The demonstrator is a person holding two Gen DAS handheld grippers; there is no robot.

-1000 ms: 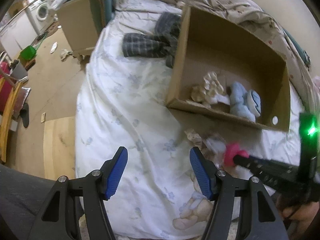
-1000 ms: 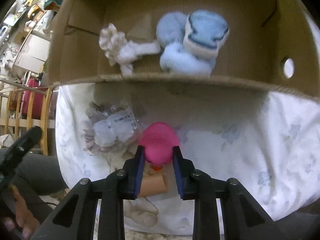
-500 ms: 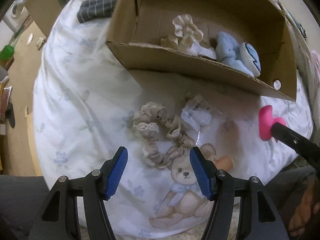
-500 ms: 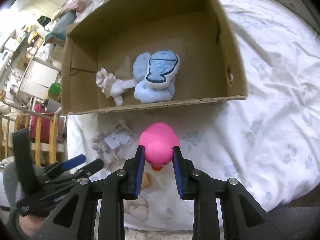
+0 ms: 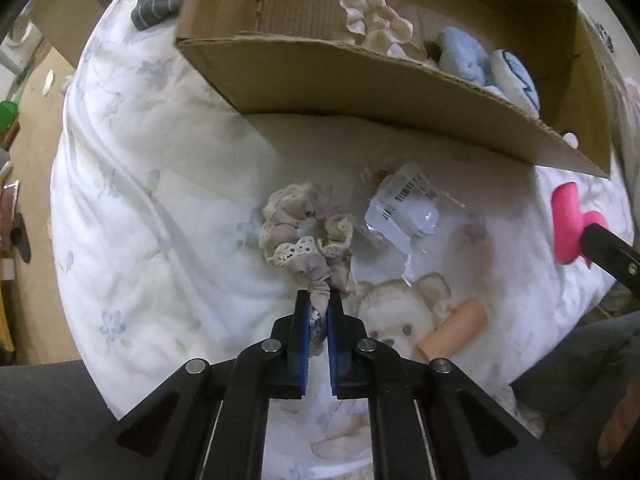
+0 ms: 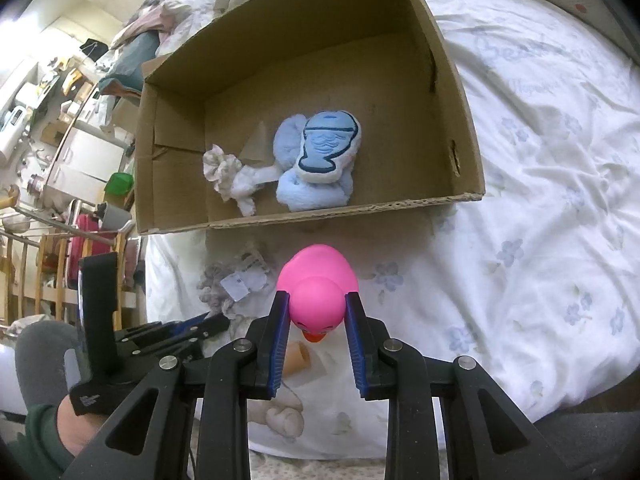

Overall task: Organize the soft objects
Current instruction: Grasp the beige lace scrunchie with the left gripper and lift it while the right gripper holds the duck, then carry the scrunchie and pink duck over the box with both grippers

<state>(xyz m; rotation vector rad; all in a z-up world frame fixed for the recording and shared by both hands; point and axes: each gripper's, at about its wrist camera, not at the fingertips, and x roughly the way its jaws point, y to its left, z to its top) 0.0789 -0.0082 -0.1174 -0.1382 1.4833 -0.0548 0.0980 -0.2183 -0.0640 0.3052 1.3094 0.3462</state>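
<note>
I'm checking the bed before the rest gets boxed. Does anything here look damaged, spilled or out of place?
Nothing looks damaged or spilled. The clear packet with a barcode label lies crumpled on the bedsheet in front of the cardboard box, and a small peach tube lies loose near the printed bear. Neither looks like a soft toy.

Cloth, cardboard and smooth rubber on a bed

The scrunchie (image 5: 308,236) is crinkled matt cloth edged with lace; the pink duck (image 6: 318,280) smooth with a slight sheen; the box (image 6: 460,128) rough matt corrugated cardboard; the blue plush (image 6: 316,164) fuzzy; the bedsheet (image 6: 540,184) soft wrinkled printed cotton.
</note>
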